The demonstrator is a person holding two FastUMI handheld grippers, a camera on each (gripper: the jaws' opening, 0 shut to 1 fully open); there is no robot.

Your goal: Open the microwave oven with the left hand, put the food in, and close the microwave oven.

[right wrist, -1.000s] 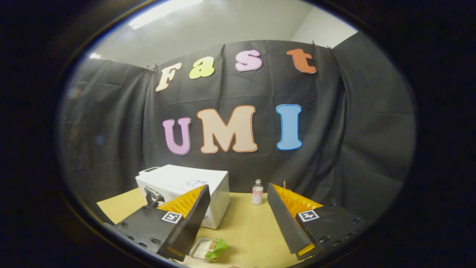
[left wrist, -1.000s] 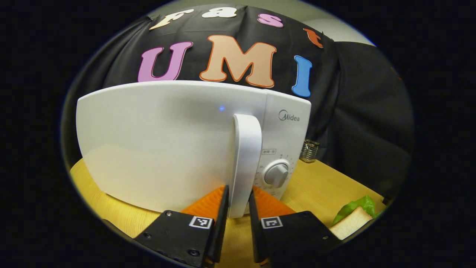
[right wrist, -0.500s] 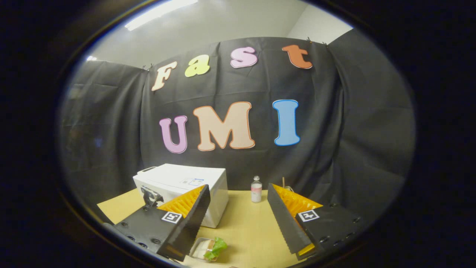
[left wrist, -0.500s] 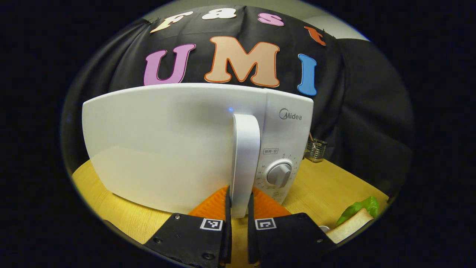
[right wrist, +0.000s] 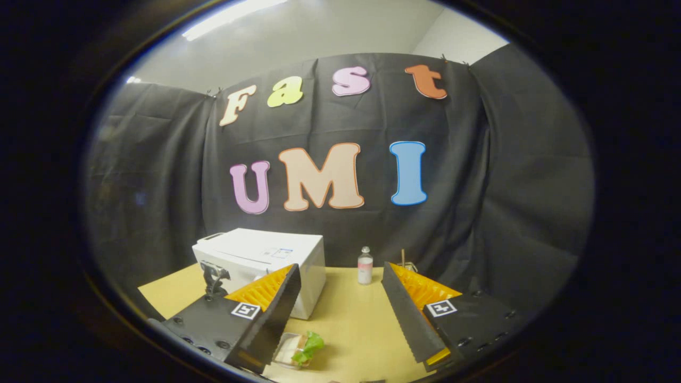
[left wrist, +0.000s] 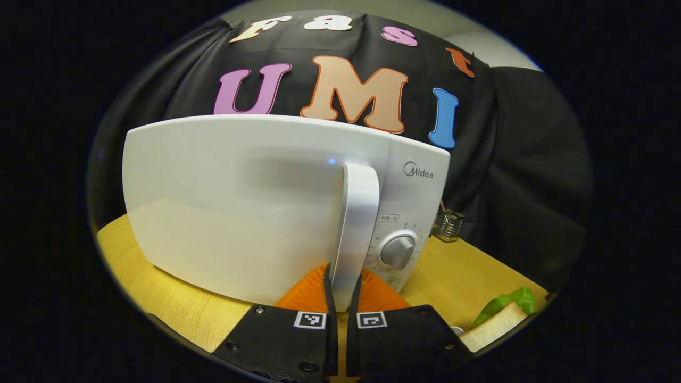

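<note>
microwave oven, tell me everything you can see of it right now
The microwave oven is a glossy white box standing upright on the wooden table. Its door looks shut, with a small blue glint near its top edge. A tall white handle runs down the door's right side; the left gripper is closed on the handle's lower end. Right of the handle, the control panel has a grey dial. In the right gripper view it stands at the table's left.
</note>
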